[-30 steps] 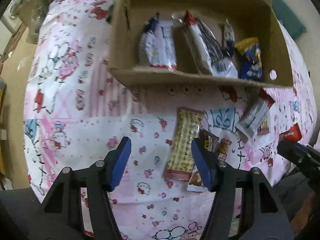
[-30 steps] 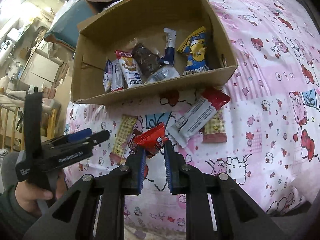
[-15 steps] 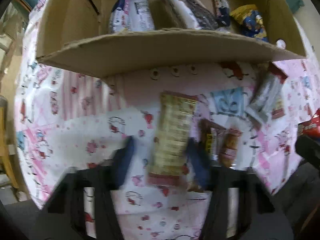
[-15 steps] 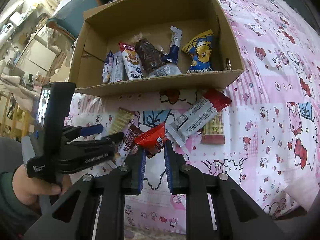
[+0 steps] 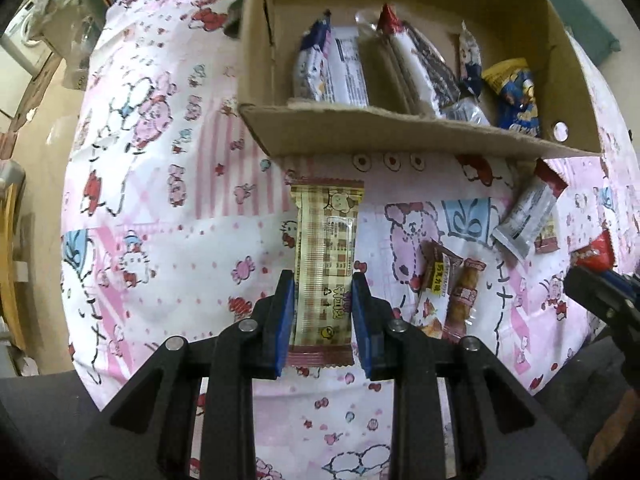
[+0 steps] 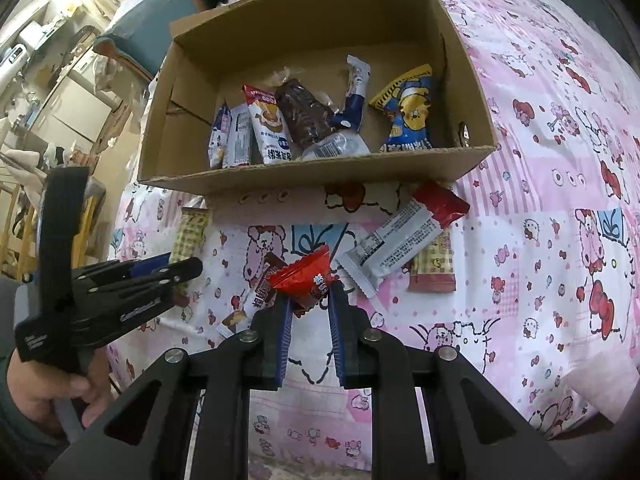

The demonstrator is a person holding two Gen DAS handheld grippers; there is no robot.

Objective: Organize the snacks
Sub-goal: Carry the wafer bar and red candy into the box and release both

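A cardboard box (image 5: pixel 400 128) (image 6: pixel 320 178) holds several snack packets on the pink patterned cloth. My left gripper (image 5: pixel 322 292) is shut on a beige checkered wafer bar (image 5: pixel 325 252) lying on the cloth just before the box; the bar also shows in the right wrist view (image 6: pixel 191 234). My right gripper (image 6: pixel 310 308) is shut on a small red snack packet (image 6: pixel 306 280), held above the cloth; the packet shows at the right edge of the left wrist view (image 5: pixel 596 252). The left gripper appears at the left of the right wrist view (image 6: pixel 176 270).
Loose snacks lie on the cloth before the box: a white and red bar (image 6: pixel 404 240) (image 5: pixel 528 216) over a beige bar (image 6: pixel 434 264), and brown packets (image 5: pixel 448 292) (image 6: pixel 256 296). Furniture and clutter stand beyond the left edge.
My left gripper moved down over the beige wafer bar and closed on it. My right gripper stayed nearly still, holding the red packet.
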